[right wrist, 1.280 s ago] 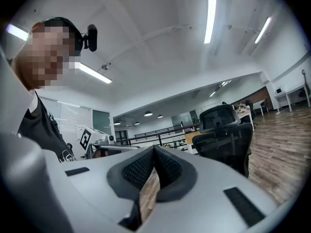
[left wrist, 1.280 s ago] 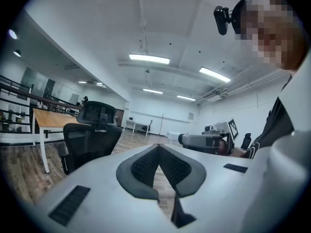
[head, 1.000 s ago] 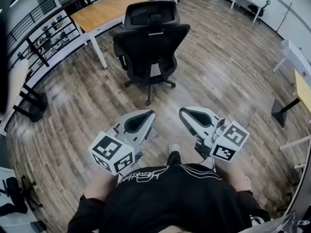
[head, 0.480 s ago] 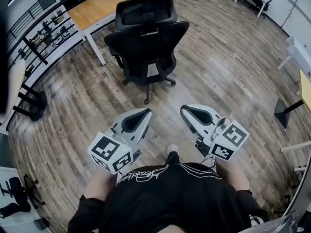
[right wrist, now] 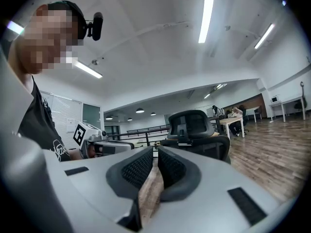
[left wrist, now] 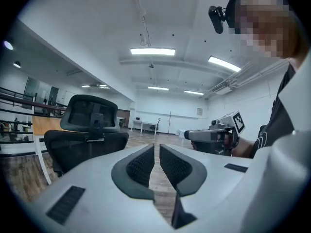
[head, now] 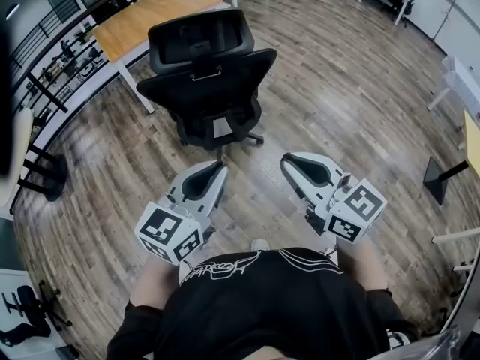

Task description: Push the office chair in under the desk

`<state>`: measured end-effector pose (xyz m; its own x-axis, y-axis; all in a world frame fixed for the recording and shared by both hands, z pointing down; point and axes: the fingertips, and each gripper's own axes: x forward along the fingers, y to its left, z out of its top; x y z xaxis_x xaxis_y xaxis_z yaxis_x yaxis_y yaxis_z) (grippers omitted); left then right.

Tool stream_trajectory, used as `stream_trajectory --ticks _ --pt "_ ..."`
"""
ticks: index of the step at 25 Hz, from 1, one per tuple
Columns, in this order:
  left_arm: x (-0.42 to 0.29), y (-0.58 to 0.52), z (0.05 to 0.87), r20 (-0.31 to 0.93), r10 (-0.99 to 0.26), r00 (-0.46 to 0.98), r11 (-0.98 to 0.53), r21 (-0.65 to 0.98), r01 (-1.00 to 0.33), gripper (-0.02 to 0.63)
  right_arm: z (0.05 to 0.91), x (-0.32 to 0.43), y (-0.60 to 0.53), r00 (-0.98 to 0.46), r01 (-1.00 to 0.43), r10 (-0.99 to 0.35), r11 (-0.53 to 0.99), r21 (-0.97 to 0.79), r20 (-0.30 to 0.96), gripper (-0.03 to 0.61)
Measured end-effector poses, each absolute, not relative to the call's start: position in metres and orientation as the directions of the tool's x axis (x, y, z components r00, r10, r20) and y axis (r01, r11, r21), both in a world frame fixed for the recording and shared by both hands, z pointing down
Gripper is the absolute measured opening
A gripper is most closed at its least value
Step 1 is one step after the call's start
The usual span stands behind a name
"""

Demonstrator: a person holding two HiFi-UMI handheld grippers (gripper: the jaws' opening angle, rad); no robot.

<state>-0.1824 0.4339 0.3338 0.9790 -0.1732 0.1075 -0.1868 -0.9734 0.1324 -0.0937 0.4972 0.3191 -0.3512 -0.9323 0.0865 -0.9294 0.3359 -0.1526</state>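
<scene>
A black office chair (head: pixel 206 77) stands on the wood floor with its back and headrest turned to me, pulled out from the wooden-topped desk (head: pixel 142 17) behind it. Both grippers hover in front of my body, short of the chair and apart from it. My left gripper (head: pixel 216 171) is shut with nothing between its jaws, and so is my right gripper (head: pixel 289 163). In the left gripper view the chair (left wrist: pixel 90 130) rises left of the closed jaws (left wrist: pixel 156 148). In the right gripper view the chair (right wrist: pixel 194 130) sits just right of the closed jaws (right wrist: pixel 155 152).
A black railing (head: pixel 52 58) runs along the left behind the desk. A black stand (head: pixel 45 167) sits on the floor at the left. White tables (head: pixel 457 73) and a black desk foot (head: pixel 437 180) line the right side.
The chair has grown larger and shifted left in the head view as I walked closer to it. Both grippers keep the same shut pose in front of me.
</scene>
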Motion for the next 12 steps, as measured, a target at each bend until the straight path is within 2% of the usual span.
stream_trajectory --ticks 3,6,9,12 --pt "-0.169 0.420 0.334 0.108 -0.203 0.973 -0.969 0.120 -0.216 0.040 0.317 -0.073 0.487 -0.353 -0.931 -0.932 0.340 -0.134 0.084 0.044" --pt "-0.163 0.406 0.336 0.111 -0.239 0.965 -0.962 0.105 -0.251 0.109 0.315 -0.053 0.476 -0.339 -0.938 -0.936 0.330 -0.101 0.089 0.045" --pt "-0.164 0.387 0.341 0.130 -0.284 0.950 -0.951 0.090 -0.297 0.152 0.313 -0.036 0.463 -0.317 -0.947 -0.944 0.310 -0.085 0.088 0.049" --pt "-0.167 0.364 0.346 0.152 -0.308 0.939 -0.942 0.088 -0.324 0.190 0.316 -0.027 0.444 -0.312 -0.950 -0.945 0.306 -0.068 0.101 0.095"
